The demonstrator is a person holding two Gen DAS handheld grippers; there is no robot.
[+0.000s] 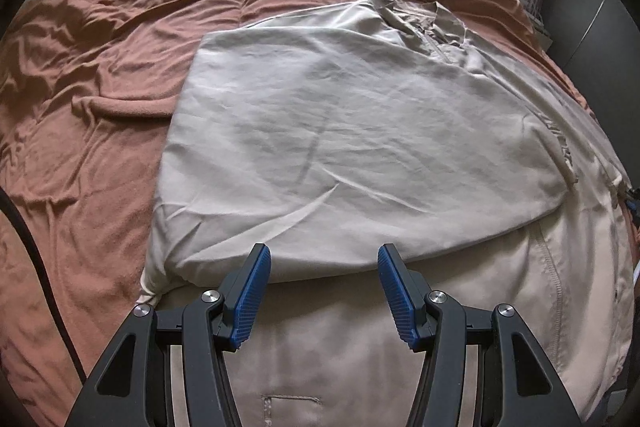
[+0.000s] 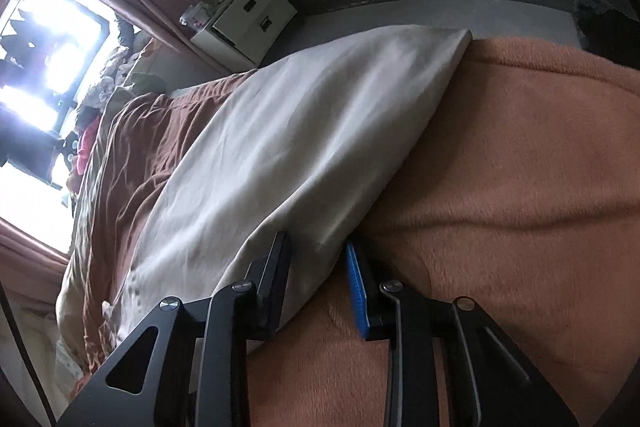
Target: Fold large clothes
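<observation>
The left gripper (image 1: 324,263), fingers spread, hovers over the folded beige cotton garment (image 1: 340,131) on the rust-brown fleece blanket (image 1: 80,99), while the right gripper (image 2: 320,259) pinches the garment's near edge.

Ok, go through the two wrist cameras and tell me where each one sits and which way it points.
Left wrist: above the bed, looking down along the open left gripper at the beige garment spread over the brown blanket.
Right wrist: low at the bed's edge, rolled sideways, facing the window; the right gripper has the garment's edge between its fingers.
Shared: the same garment and blanket. Only the grippers show, no hand or arm.
</observation>
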